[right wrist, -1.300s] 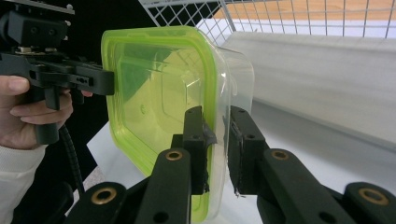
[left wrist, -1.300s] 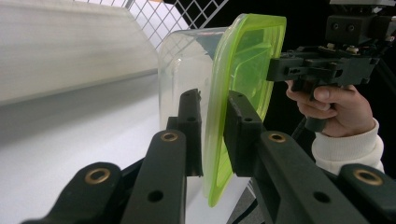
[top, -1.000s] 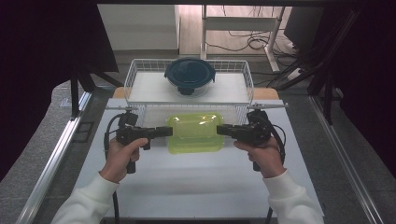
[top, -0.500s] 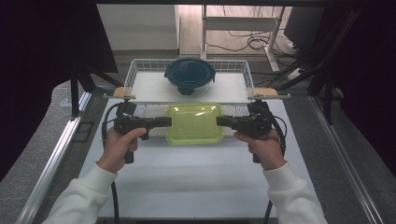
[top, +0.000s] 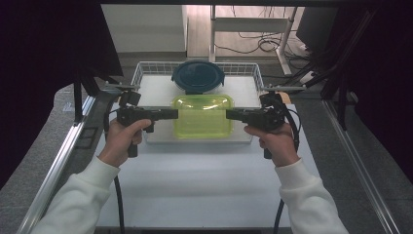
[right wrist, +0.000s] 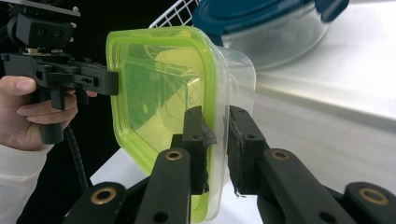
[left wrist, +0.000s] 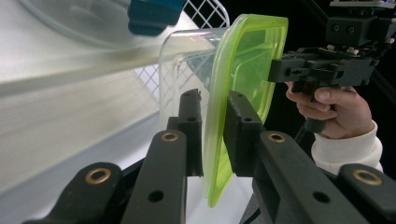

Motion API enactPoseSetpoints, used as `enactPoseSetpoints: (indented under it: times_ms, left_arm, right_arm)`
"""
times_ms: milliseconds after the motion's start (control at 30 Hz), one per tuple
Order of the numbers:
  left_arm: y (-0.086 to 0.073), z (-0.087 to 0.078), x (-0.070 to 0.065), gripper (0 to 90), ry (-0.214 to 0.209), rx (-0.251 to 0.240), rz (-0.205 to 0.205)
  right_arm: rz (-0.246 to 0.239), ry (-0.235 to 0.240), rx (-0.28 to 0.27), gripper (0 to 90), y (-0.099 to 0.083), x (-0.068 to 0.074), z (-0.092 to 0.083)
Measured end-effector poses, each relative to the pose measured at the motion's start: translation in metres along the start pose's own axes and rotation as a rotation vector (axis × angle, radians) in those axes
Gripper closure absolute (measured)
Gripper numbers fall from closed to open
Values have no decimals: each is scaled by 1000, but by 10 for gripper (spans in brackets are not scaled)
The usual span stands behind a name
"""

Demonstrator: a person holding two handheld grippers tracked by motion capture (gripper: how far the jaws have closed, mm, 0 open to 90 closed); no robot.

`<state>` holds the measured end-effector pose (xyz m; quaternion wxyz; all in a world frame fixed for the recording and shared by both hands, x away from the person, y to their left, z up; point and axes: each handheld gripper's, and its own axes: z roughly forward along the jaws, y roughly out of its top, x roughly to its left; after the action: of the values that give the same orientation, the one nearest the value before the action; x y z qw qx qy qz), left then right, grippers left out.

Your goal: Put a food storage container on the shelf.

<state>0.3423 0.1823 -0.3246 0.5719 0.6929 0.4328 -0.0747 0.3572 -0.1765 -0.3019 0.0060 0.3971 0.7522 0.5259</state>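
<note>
Item: clear box [top: 202, 122] with a yellow-green lid [top: 202, 108], carried level between two hand-held grippers, off the white surface [top: 195, 185] and over the near edge of the wire basket [top: 146, 73]. Left gripper [top: 173, 113]: clamped on the box's left rim, one jaw on the lid side, the other on the clear wall, as the left gripper view shows at the lid [left wrist: 243, 84] and the box [left wrist: 187, 60]. Right gripper [top: 231, 114]: clamped likewise on the right rim; in the right gripper view its jaws pinch the lid [right wrist: 159, 84] edge and the box [right wrist: 236, 79] wall between them. Left hand [top: 122, 141] and right hand [top: 275, 141], both in white sleeves, grasp the pistol grips; a cable trails from each. Also present: a round container with a dark blue lid [top: 197, 77] in the basket, just behind the box; its clear body and a blue clip appear near the top of both gripper views. Surroundings: metal rails along either side of the surface, dark curtains beyond, cables on the floor at the back.
</note>
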Motion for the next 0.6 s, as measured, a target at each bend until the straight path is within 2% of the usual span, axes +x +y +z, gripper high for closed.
enactPoseSetpoints:
  times_ms: [367,600]
  left_arm:
    - [29,2,-2,782,0,3,28]
    - [47,5,1,786,1,1,23]
  right_arm:
    - [-14,-15,-28,773,23,-1,-6]
    - [-26,-34,-35,774,40,-3,-5]
